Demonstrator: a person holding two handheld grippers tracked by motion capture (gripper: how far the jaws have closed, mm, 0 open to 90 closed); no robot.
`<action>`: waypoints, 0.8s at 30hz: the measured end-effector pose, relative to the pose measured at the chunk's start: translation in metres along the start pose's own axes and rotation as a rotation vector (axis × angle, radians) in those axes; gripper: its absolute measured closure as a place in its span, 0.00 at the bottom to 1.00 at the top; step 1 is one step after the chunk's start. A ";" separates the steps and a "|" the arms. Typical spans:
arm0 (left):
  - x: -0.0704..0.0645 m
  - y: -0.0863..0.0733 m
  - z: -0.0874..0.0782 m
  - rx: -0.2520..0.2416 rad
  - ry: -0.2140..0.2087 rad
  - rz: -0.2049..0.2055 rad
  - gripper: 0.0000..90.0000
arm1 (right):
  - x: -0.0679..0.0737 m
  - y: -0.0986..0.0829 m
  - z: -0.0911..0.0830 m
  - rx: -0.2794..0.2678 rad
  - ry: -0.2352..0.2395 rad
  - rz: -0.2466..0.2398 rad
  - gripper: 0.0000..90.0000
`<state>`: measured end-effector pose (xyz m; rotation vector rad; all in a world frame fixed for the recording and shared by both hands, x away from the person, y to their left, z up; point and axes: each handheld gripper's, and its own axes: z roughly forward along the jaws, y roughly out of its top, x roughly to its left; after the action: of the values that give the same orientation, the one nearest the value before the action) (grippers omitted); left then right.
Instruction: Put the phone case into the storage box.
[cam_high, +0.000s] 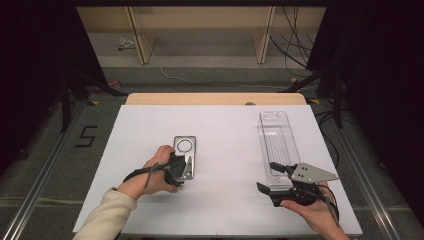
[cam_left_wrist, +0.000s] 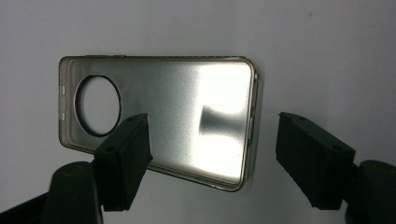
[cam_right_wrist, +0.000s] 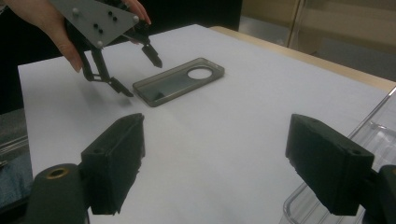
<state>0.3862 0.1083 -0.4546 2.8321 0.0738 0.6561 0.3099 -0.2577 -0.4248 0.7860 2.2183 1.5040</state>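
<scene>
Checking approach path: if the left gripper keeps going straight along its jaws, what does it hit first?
Likely the phone case. The left gripper is open and points down at it, its jaws straddling the case's near end, with the white table sheet under it. How much gap remains is unclear.

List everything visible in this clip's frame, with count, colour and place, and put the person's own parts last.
phone case: one, smoky translucent grey with a round camera hole, lying flat left of the table's centre.
clear plastic tray: one, transparent, long and narrow, on the right side of the table.
white sheet: one, white, covering the table top.
table: one, light wood, its far edge showing beyond the sheet.
floor marking "5": one, black, on the grey floor to the left.
left gripper: one, black, fingers open over the case's near end.
right gripper: one, black, fingers open at the tray's near end.
</scene>
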 end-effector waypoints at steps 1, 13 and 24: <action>-0.001 0.000 0.001 0.009 -0.004 0.001 0.29 | 0.000 0.000 0.000 0.000 0.000 0.000 0.23; -0.001 0.000 0.009 0.023 0.013 0.038 0.32 | 0.000 0.000 0.000 0.005 -0.001 0.002 0.23; 0.000 0.000 0.012 0.026 0.022 0.042 0.35 | 0.000 0.000 0.000 0.005 -0.001 0.002 0.23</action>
<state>0.3919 0.1060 -0.4653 2.8590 0.0264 0.7007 0.3098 -0.2580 -0.4248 0.7904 2.2224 1.4995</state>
